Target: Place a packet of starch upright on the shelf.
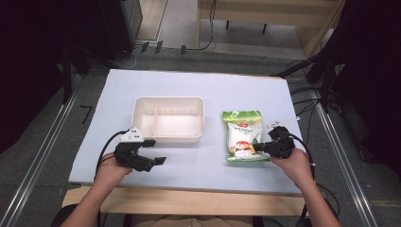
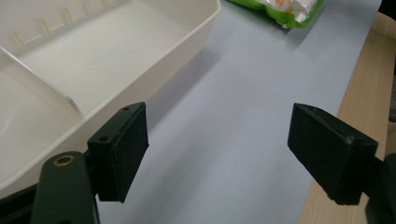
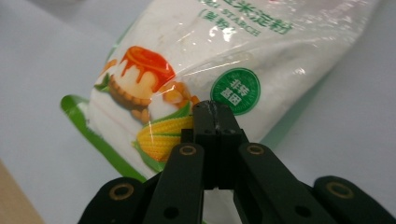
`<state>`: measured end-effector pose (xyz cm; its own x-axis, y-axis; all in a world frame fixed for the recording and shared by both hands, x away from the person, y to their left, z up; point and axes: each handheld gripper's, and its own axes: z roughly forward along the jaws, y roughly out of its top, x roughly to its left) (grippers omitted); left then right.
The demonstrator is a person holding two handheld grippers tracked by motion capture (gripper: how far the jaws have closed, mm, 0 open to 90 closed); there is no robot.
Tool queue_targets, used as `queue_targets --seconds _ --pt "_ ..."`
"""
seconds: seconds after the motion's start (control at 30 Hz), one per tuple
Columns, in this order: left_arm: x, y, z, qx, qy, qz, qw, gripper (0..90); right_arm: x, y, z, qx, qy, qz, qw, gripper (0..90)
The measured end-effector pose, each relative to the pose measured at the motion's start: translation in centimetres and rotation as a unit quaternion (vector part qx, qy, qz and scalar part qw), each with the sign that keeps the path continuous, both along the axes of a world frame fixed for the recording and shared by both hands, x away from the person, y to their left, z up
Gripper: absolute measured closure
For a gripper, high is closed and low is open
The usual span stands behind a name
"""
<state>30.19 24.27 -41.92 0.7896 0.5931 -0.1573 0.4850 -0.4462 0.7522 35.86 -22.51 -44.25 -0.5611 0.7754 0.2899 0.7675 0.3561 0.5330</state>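
Right gripper (image 1: pixel 263 146) jaws pressed together on the near edge of the starch bag (image 1: pixel 243 135) lying right of the tray (image 1: pixel 168 101), left gripper (image 1: pixel 157 151) spread and idle; lift gently, keep the pinch firm so film won't slip.

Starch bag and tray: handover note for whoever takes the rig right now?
Left tool: open, holds nothing, hovering beside the near wall of the white divided tray.
Right tool: shut, its tip against the near end of the starch bag; whether it pinches the film I cannot tell.
The bag lies flat on the table, right of the tray, apart from it.
Done: nothing is in the tray.
Left: probably getting the bag into the tray.
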Motion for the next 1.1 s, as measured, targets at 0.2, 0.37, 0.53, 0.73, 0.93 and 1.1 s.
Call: queue_targets --seconds 0.2,0.37,0.53,0.73,0.93,1.1 --pt "0.0 0.1 0.0 -0.003 0.0 0.001 1.0 21.0 0.7 -0.3 1.2 0.012 -0.032 -0.031 0.9989 79.2" --pt "0.0 0.0 0.0 -0.001 -0.001 0.001 1.0 21.1 2.4 -0.4 1.6 0.004 -0.05 -0.072 0.9961 65.1" --pt "0.1 0.0 -0.1 -0.001 0.0 0.001 1.0 21.0 4.2 -0.5 1.3 0.004 -0.054 -0.094 0.9941 46.4" --pt "0.0 0.0 -0.1 0.0 -0.001 0.0 1.0 21.0 6.5 -0.5 0.4 -0.014 -0.043 -0.113 0.9925 38.0" --pt "0.1 0.1 -0.1 0.0 0.0 0.0 1.0 21.0 8.4 -0.3 -0.5 -0.01 -0.026 -0.129 0.9913 29.8" --pt "0.1 0.1 -0.1 0.0 0.0 0.0 1.0 21.0 9.3 -0.2 -1.2 -0.001 -0.018 -0.154 0.9879 28.5"
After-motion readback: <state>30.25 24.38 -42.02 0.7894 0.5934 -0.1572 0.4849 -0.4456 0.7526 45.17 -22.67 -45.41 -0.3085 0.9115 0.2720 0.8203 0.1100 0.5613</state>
